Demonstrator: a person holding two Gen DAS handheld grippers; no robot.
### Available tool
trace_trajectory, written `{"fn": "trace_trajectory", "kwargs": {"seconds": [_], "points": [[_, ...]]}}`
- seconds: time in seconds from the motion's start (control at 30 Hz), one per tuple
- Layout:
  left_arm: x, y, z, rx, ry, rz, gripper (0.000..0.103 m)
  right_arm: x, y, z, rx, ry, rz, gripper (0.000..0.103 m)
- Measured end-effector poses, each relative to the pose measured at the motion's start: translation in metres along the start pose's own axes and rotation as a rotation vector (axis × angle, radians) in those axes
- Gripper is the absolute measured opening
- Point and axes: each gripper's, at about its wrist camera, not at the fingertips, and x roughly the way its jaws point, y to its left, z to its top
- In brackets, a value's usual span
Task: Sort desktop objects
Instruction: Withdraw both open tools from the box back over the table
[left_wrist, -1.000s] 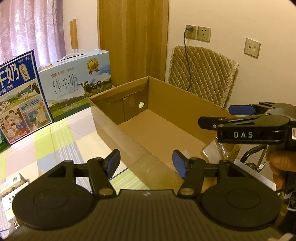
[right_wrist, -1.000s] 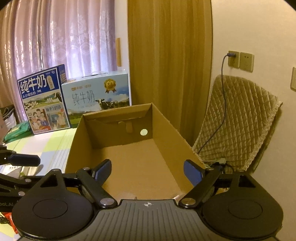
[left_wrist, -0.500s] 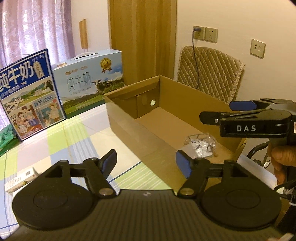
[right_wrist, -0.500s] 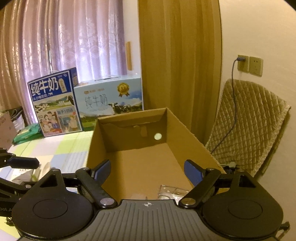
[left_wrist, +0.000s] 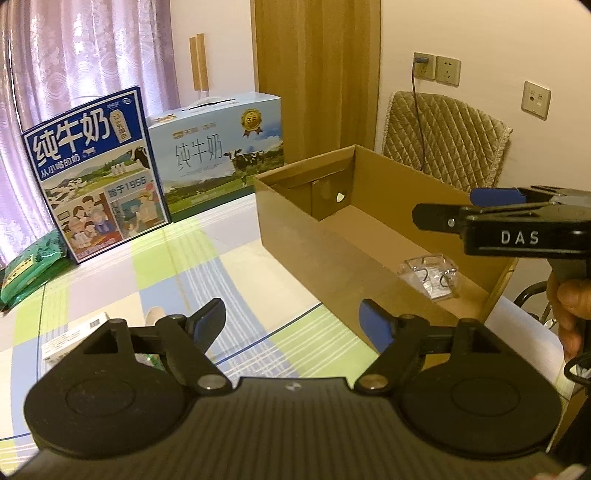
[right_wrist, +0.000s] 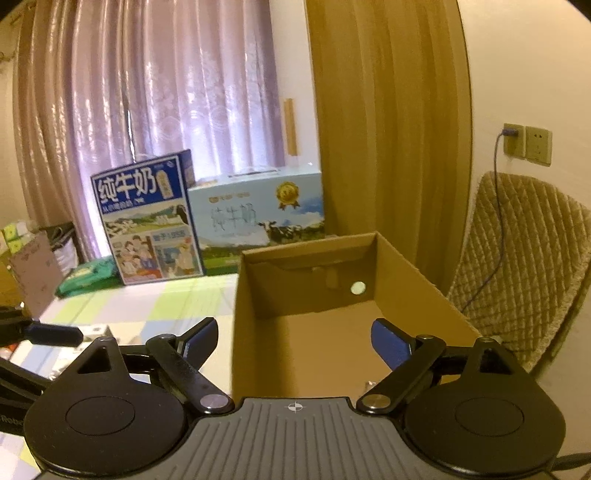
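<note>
An open cardboard box (left_wrist: 317, 254) (right_wrist: 306, 295) stands on the checked tablecloth (left_wrist: 122, 280). A clear plastic packet with metal rings (left_wrist: 430, 277) lies on its floor near the front end. My left gripper (left_wrist: 293, 321) is open and holds nothing, raised over the table beside the box's long wall. My right gripper (right_wrist: 293, 339) is also open with nothing in it, above the box's near end; in the left wrist view it shows from the side (left_wrist: 480, 206), held by a hand (left_wrist: 569, 306). A small white carton (left_wrist: 74, 332) lies on the table at lower left.
Two milk cartons (left_wrist: 96, 184) (left_wrist: 221, 155) stand at the table's back, with a green packet (left_wrist: 29, 269) to their left. A quilted chair (left_wrist: 447, 136) (right_wrist: 517, 258) sits behind the box by the wall. Curtains hang behind.
Both grippers have pulled back and risen away from the box. The plastic packet, hidden at first, now lies in plain sight on the box floor. More table shows at left.
</note>
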Motion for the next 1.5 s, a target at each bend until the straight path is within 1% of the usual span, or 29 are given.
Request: {"fn": "trace_trajectory", "kwargs": {"seconds": [0.23,0.5,0.7,0.77,0.87,1.0,1.13,1.23,1.33,1.5], "points": [[-0.012,0.018,-0.012,-0.021,0.011,0.051,0.078,-0.002,0.019,-0.001,-0.032,-0.015,0.065,0.09],[-0.023,0.049,-0.037,-0.068,0.058,0.122,0.079,-0.001,0.031,-0.001,-0.043,-0.017,0.104,0.09],[-0.035,0.063,-0.047,-0.086,0.063,0.137,0.079,0.0,0.052,0.0,-0.067,-0.021,0.147,0.091],[-0.038,0.067,-0.051,-0.085,0.066,0.143,0.079,0.0,0.059,-0.001,-0.078,-0.02,0.161,0.091],[-0.039,0.072,-0.061,-0.057,0.09,0.17,0.079,0.001,0.067,-0.002,-0.097,-0.015,0.179,0.091],[-0.043,0.084,-0.079,-0.042,0.122,0.174,0.079,0.003,0.076,-0.006,-0.107,0.007,0.199,0.091],[-0.042,0.1,-0.097,-0.033,0.171,0.184,0.079,0.009,0.089,-0.012,-0.126,0.032,0.215,0.092],[-0.041,0.11,-0.105,-0.033,0.195,0.193,0.079,0.014,0.1,-0.017,-0.164,0.053,0.226,0.092],[-0.041,0.12,-0.111,-0.053,0.218,0.195,0.079,0.019,0.11,-0.025,-0.21,0.081,0.245,0.092],[-0.036,0.125,-0.119,-0.037,0.245,0.191,0.079,0.029,0.119,-0.04,-0.275,0.133,0.26,0.092]]}}
